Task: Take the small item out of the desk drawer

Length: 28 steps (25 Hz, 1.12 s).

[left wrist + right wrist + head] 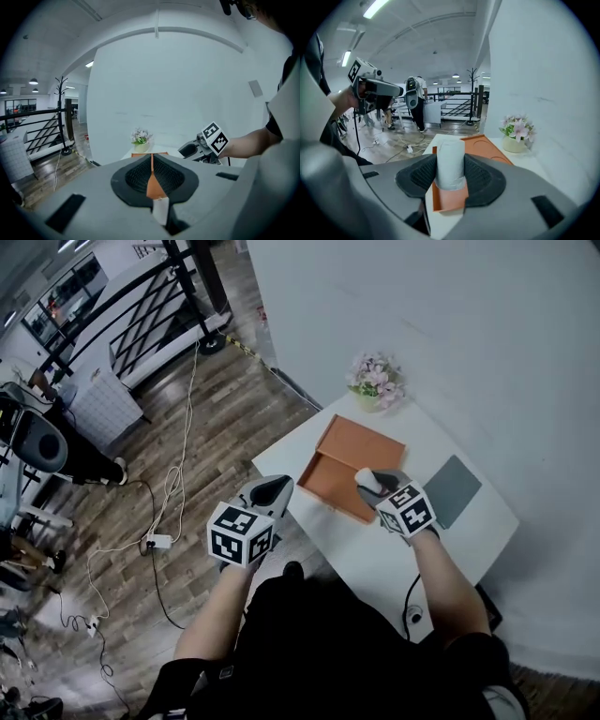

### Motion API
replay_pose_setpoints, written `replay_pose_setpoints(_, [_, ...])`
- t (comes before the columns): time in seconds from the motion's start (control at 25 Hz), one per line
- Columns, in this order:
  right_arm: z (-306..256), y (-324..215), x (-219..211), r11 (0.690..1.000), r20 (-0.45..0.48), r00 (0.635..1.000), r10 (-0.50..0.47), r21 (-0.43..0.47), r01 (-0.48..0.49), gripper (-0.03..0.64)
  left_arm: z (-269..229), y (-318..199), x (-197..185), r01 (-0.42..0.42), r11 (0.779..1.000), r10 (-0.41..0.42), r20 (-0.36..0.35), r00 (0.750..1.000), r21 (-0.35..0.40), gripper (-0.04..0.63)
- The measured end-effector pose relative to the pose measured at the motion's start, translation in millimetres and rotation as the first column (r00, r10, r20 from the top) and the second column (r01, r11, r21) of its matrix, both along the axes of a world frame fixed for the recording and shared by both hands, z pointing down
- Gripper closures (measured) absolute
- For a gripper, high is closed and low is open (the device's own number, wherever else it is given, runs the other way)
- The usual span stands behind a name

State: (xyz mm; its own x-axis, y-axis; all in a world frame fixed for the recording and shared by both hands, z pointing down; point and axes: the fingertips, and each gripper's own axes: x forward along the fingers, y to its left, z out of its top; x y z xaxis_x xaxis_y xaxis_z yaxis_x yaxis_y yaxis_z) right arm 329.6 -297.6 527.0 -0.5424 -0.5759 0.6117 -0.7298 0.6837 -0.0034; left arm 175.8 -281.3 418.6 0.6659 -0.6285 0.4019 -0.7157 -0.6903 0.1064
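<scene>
An orange drawer (345,472) lies pulled out at the desk's left front edge and shows below my jaws in the right gripper view (449,199). My right gripper (371,484) hangs over it, shut on a small white cylinder (450,163) that stands upright between the black pads; its pale end shows in the head view (366,478). My left gripper (270,491) floats off the desk's left edge, over the floor, with its jaws shut and nothing in them (152,180). A thin strip of the orange drawer (151,154) shows past them.
The white desk (375,559) stands against a white wall. A small pot of pink flowers (377,385) sits at its far corner and a grey mat (452,490) at its right. Cables and a power strip (157,541) lie on the wood floor to the left.
</scene>
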Motion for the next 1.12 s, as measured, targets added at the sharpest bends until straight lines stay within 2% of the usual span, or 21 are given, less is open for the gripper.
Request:
replay_pose_setpoints(0.24, [-49, 2, 6, 0.992, 0.157, 0.984, 0.086, 0.080, -0.099, 0.443, -21, -13, 11, -0.068, 0.997, 0.068, 0.007, 0.998, 0.044, 0.574])
replay_pose_setpoints(0.44, [-86, 21, -4, 0.979, 0.236, 0.966, 0.109, 0.140, -0.145, 0.443, -37, -18, 17, -0.105, 0.992, 0.107, -0.021, 0.994, 0.064, 0.574])
replay_pose_setpoints(0.6, [-108, 40, -8, 0.959, 0.314, 0.935, 0.165, 0.170, -0.226, 0.443, -41, -20, 23, -0.161, 0.984, 0.164, -0.041, 0.986, 0.071, 0.574])
replay_pose_setpoints(0.76, [-127, 49, -1, 0.935, 0.342, 0.917, 0.207, 0.205, -0.288, 0.443, -40, -20, 25, -0.189, 0.980, 0.192, -0.047, 0.980, 0.067, 0.574])
replay_pose_setpoints(0.96, [-152, 44, -13, 0.908, 0.386, 0.898, 0.213, 0.262, -0.327, 0.443, -37, -32, 11, -0.162, 0.984, 0.165, -0.043, 0.985, 0.077, 0.574])
replay_pose_setpoints(1.12, [-151, 42, -20, 0.905, 0.396, 0.892, 0.218, 0.261, -0.337, 0.445, -35, -36, 8, -0.157, 0.984, 0.161, -0.052, 0.986, 0.084, 0.574])
